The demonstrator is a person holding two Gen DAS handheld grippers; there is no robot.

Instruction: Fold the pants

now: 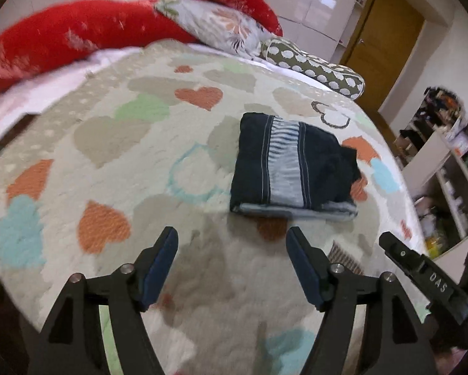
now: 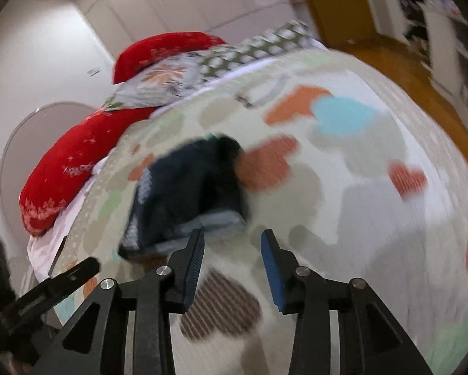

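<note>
The pants lie folded into a compact dark bundle on the bedspread, a cream cover printed with orange, blue, green and grey hearts. A pale striped band runs down the top of the bundle, and a light blue edge shows along the side of it nearest the grippers. The left gripper sits just short of the pants on that near side, its blue-padded fingers standing well apart with only bedspread between them, touching nothing. The right gripper is also on the near side of the pants, a little to their right in its own blurred view; its jaws stand apart, narrower than the left pair, with nothing between them, and its left finger overlaps the light blue edge of the pants in the picture, though whether it touches I cannot tell. Beyond the pants, at the far end of the bedspread, lie two red pillows, a flowered pillow between them, and a spotted pillow. To the right of the pants, past the edge of the bedspread, stand a wooden door and cluttered shelves.
</note>
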